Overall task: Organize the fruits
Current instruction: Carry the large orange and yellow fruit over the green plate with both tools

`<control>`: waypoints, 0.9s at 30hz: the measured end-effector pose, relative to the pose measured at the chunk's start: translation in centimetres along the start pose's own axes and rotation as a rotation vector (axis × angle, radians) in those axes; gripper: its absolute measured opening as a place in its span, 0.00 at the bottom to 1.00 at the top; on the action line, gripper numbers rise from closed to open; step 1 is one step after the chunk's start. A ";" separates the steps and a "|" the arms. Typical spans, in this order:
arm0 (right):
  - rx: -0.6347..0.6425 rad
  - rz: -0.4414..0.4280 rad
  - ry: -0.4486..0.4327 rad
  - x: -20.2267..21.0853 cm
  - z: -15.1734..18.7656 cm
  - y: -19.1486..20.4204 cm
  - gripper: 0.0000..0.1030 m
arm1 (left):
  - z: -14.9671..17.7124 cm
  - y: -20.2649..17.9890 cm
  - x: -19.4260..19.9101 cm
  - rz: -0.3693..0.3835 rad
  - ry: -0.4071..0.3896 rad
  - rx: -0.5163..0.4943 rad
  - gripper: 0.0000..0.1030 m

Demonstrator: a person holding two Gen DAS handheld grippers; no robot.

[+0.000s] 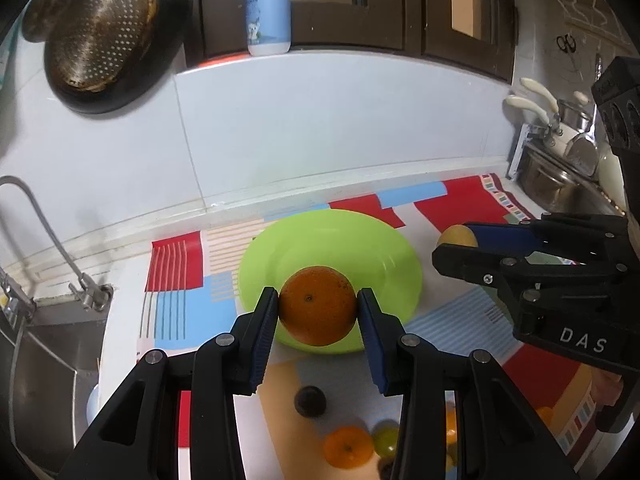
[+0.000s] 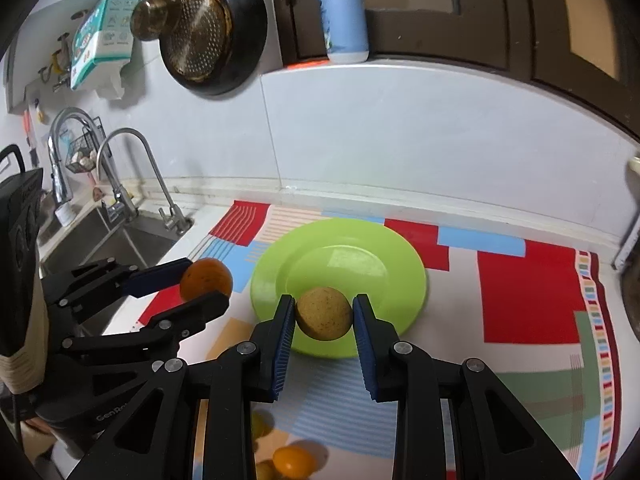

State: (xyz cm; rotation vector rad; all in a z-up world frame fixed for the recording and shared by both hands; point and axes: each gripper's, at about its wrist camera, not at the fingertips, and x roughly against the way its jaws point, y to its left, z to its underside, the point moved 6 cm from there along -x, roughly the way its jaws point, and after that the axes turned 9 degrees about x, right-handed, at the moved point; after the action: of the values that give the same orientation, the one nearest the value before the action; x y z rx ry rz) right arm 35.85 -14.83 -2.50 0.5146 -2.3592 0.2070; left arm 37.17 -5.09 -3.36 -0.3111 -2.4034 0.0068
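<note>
Left wrist view: an orange (image 1: 317, 306) is pinched between the pads of the left gripper (image 1: 318, 312), held in the air over the near rim of the green plate (image 1: 384, 240). The plate is seen empty. The right gripper (image 1: 456, 248) is seen from the side at right, clamped on a yellowish fruit (image 1: 454, 235), only partly visible behind its finger. Below, on the patterned mat (image 1: 176, 264), loose fruit is left: a dark round one (image 1: 310, 401), a small orange one (image 1: 347, 446), a greenish one (image 1: 386, 440), and more orange bits hidden behind the right finger, count not clear. A sink (image 1: 48, 352) is seen at far left.

Right wrist view: the yellowish fruit (image 2: 324, 313), speckled, is pinched between the pads of the right gripper (image 2: 324, 320), held over the plate's (image 2: 280, 272) near rim. The left gripper (image 2: 200, 288) is seen at left, closed on the orange (image 2: 206, 278), off the plate's left edge. Loose fruit is seen at bottom: one orange piece (image 2: 294, 462) and yellowish bits beside it, partly hidden.

Progress, judged: early. Nothing is on the plate yet; two fruits are in hand, probably to be set down there. Several remain on the mat.

View differences: the dark fruit is shown only in the left view. The yellowish fruit's whole face and speckles are shown only in the right view. The sink's two taps (image 2: 120, 168) are shown fully only in the right view.
</note>
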 end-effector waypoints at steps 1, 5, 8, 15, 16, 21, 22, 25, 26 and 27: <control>0.003 -0.006 0.011 -0.6 -0.2 -0.1 0.30 | -0.2 0.1 -0.5 -0.003 0.006 -0.005 0.39; 0.017 -0.008 0.041 -2.5 -0.5 -0.5 0.30 | -0.6 0.6 -2.2 -0.010 0.028 -0.017 0.39; 0.020 -0.015 0.066 -3.9 -0.5 -0.9 0.30 | -0.8 0.9 -3.5 -0.011 0.050 -0.021 0.39; 0.023 -0.030 0.125 -7.1 -0.1 -1.8 0.30 | -0.6 1.3 -6.6 -0.005 0.103 -0.024 0.39; 0.021 -0.035 0.137 -7.7 0.0 -2.0 0.30 | -0.6 1.5 -7.2 -0.004 0.114 -0.021 0.39; 0.005 -0.055 0.185 -10.1 0.7 -2.9 0.30 | -0.1 1.6 -9.4 0.014 0.163 -0.014 0.39; 0.005 -0.057 0.190 -10.5 0.7 -3.0 0.30 | 0.0 1.7 -9.9 0.017 0.174 -0.013 0.39; 0.002 -0.066 0.214 -11.7 1.1 -3.4 0.30 | 0.3 1.7 -11.0 0.026 0.196 -0.012 0.39; 0.000 -0.068 0.219 -12.0 1.2 -3.5 0.30 | 0.3 1.7 -11.3 0.029 0.204 -0.011 0.39; -0.001 -0.069 0.223 -12.3 1.2 -3.6 0.30 | 0.4 1.7 -11.6 0.034 0.212 -0.010 0.39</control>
State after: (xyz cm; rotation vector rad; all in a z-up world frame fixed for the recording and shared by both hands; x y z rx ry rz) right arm 44.88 -14.67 -11.64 0.5426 -2.1215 0.2196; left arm 45.72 -6.07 -11.36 -0.3401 -2.1887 -0.0213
